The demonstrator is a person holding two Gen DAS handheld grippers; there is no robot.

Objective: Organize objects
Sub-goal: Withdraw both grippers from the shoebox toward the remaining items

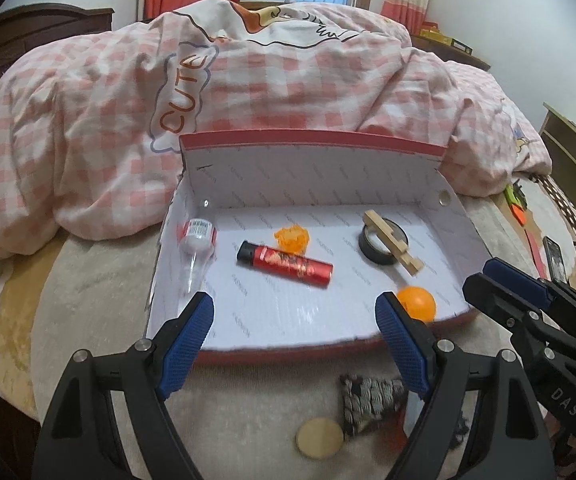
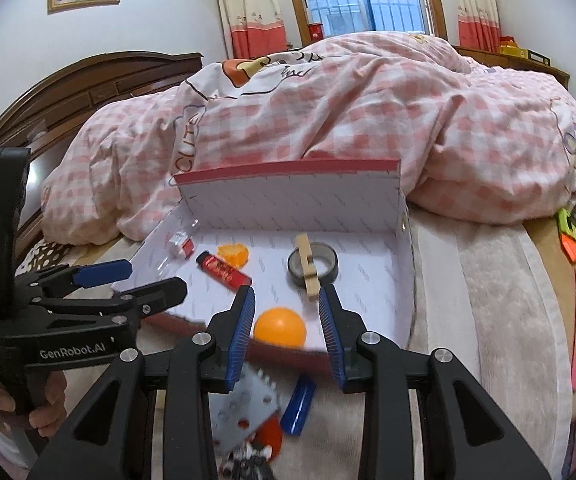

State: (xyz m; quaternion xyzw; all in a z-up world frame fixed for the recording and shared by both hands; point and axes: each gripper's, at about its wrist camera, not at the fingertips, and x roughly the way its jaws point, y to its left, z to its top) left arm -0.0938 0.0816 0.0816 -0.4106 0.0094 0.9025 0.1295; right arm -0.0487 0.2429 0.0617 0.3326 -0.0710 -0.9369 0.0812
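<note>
Six things lie in the box (image 1: 460,216); a disc (image 1: 320,437) and pouch (image 1: 368,402) wait outside, both tools spread, left tool (image 1: 294,344), right tool (image 2: 288,334).

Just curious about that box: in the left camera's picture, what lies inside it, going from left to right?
Bottle → red lighter → tape roll → orange ball.

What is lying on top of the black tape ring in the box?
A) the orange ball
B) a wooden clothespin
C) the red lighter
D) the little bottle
B: a wooden clothespin rests across the black tape ring, while the orange ball, red lighter and little bottle lie apart from it on the box floor.
</note>
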